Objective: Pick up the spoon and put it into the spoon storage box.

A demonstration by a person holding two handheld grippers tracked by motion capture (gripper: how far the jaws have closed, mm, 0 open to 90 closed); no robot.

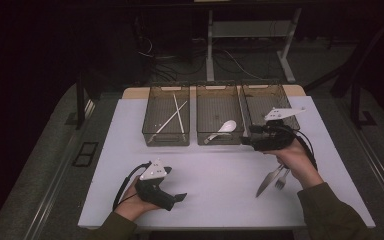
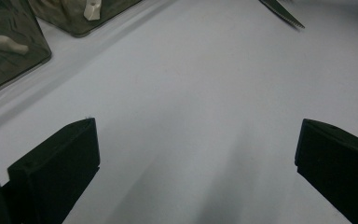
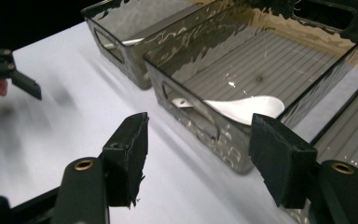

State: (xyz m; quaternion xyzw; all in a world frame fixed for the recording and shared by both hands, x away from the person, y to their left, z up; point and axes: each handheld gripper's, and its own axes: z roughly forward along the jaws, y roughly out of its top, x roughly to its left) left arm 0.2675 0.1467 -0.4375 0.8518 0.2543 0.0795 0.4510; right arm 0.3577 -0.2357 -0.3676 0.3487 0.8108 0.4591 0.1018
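lying in the middle bin (image 1: 219,107) of 3 smoky clear bins at the far side of the desk (image 1: 220,175), the white spoon (image 1: 223,128) rests on the ribbed floor near the front wall, bowl toward the right. the right claw (image 3: 198,140) sits just in front of that bin, its jaws apart with nothing between them, the spoon beyond them inside the bin. the left bin (image 1: 166,112) holds 2 white chopsticks (image 1: 175,116). a knife (image 1: 269,181) and fork (image 1: 281,179) lie on the desk by the right forearm. the left claw (image 2: 196,158) rests low near the front edge, jaws wide over bare desk.
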